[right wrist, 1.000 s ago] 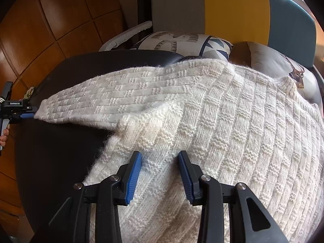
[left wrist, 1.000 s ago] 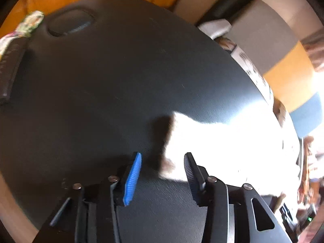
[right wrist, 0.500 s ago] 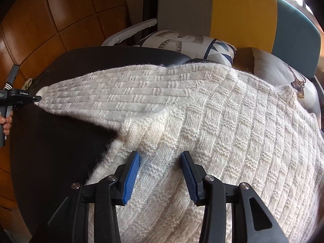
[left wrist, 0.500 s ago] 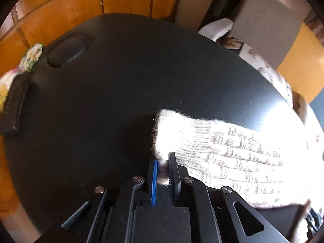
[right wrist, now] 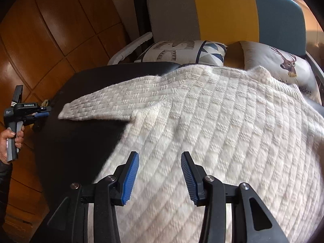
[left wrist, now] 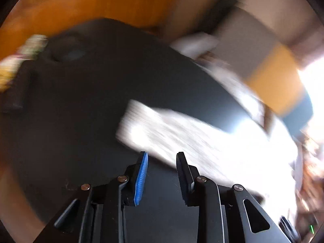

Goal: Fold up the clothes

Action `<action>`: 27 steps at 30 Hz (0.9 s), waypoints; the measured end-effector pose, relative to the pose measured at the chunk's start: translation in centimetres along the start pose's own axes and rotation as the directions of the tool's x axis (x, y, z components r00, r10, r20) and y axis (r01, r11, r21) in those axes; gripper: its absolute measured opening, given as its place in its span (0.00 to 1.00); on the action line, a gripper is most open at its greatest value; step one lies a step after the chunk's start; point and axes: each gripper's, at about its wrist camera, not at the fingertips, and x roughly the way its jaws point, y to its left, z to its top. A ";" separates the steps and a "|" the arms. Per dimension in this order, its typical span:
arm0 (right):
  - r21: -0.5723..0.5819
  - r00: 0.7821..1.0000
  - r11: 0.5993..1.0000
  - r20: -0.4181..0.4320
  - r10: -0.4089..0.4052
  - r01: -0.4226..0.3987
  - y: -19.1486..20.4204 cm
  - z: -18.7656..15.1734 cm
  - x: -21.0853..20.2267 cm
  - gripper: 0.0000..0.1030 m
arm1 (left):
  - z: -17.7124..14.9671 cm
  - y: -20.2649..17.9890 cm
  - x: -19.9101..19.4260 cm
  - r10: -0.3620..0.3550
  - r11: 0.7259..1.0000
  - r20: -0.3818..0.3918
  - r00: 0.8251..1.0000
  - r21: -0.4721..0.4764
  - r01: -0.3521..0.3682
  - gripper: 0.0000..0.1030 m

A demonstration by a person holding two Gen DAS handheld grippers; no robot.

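Cream knit sweater (left wrist: 182,139) lies on the black tabletop (left wrist: 91,101) in the blurred left wrist view, sleeve laid out flat ahead of the left gripper (left wrist: 161,158), jaws released. Right wrist view: the right gripper (right wrist: 160,160) hovers over its body, jaws parted, seemingly placed for a fold.

The left wrist view is smeared by heavy motion blur, so pretty much only the gripper fingers (left wrist: 141,174) are kept sharp. Strong daylight is let in from the right, and the white sweater (left wrist: 182,139) is blown out to pure glare there. The right wrist view is much cleaner: the knit of the sweater (right wrist: 212,121) is evenly lit, a soft shadow is thrown under its sleeve, and everything is bent by fisheye distortion toward the dark corners.
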 end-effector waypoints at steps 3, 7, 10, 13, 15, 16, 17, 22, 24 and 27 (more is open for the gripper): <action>0.024 1.000 1.000 -0.026 -0.014 0.015 -1.5 -3.9 -3.2 0.43 | -6.7 -5.3 1.6 -0.148 0.973 -0.153 0.977 0.153 0.171 0.31; 0.057 0.998 0.997 -0.040 -0.039 0.041 -3.7 -8.7 -7.7 0.43 | -15.8 -10.5 2.5 -0.226 0.920 -0.328 0.917 0.239 0.312 0.31; 0.104 0.998 0.994 -0.049 -0.030 0.035 -5.4 -12.0 -10.3 0.43 | -20.1 -12.5 3.0 -0.229 0.905 -0.401 0.887 0.248 0.346 0.32; 0.112 0.991 0.988 -0.100 -0.092 0.103 -6.6 -14.9 -10.5 0.43 | -22.4 -14.5 2.6 -0.188 0.899 -0.384 0.904 0.302 0.316 0.34; 0.090 0.988 0.987 -0.098 -0.121 0.130 -6.9 -16.3 -10.3 0.43 | -24.7 -15.6 2.1 -0.080 0.873 -0.329 0.941 0.433 0.226 0.27; 0.110 0.991 0.987 -0.076 -0.113 0.121 -7.4 -16.9 -10.8 0.43 | -25.2 -16.1 1.9 -0.042 0.866 -0.312 0.949 0.463 0.191 0.21; 0.170 0.996 0.982 -0.039 -0.083 0.088 -8.3 -17.5 -11.8 0.43 | -25.5 -16.5 1.6 -0.009 0.861 -0.298 0.954 0.483 0.159 0.21; 0.433 0.986 0.895 0.166 0.033 -0.103 -12.7 -20.3 -16.9 0.44 | -25.6 -17.8 -1.1 0.002 0.881 -0.234 0.972 0.461 0.109 0.21; 0.517 0.965 0.835 0.254 0.062 -0.190 -14.5 -21.5 -18.9 0.46 | -26.1 -19.3 -2.6 -0.046 0.871 -0.222 0.974 0.468 0.147 0.27; 0.633 0.940 0.708 0.313 0.137 -0.314 -17.3 -24.6 -20.1 0.49 | -27.4 -23.1 -3.3 -0.110 0.827 -0.264 0.958 0.511 0.236 0.32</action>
